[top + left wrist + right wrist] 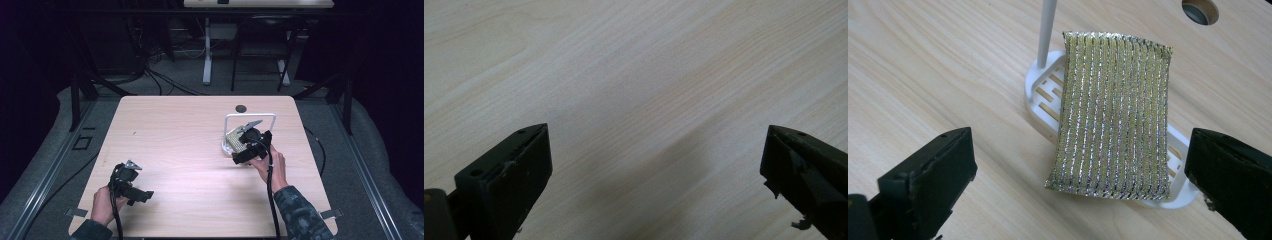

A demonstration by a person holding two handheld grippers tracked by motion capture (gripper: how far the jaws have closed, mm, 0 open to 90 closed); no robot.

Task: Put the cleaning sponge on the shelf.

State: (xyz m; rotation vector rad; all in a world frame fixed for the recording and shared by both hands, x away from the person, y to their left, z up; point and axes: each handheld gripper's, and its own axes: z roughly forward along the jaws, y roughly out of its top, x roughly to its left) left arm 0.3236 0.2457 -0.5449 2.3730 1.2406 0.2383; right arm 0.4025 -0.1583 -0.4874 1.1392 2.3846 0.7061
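My right gripper (1080, 170) jaws apart over sponge (1113, 110) on white rack (1040, 95), table's right edge; grasp pending, must descend, straddle. Left gripper (656, 175) apart, idle.

Both grippers black: left gripper (131, 186) w/ grey three-cornered plate on top, right gripper (251, 142) likewise, black cable trailing from each. Jaws blocky, matte, scuffed, small holes near tips. Right sleeve (300, 215) dark camo.

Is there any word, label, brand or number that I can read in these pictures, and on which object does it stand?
None can be read.
The sponge, its white rack, the table and both grippers, left and right, show no lettering.
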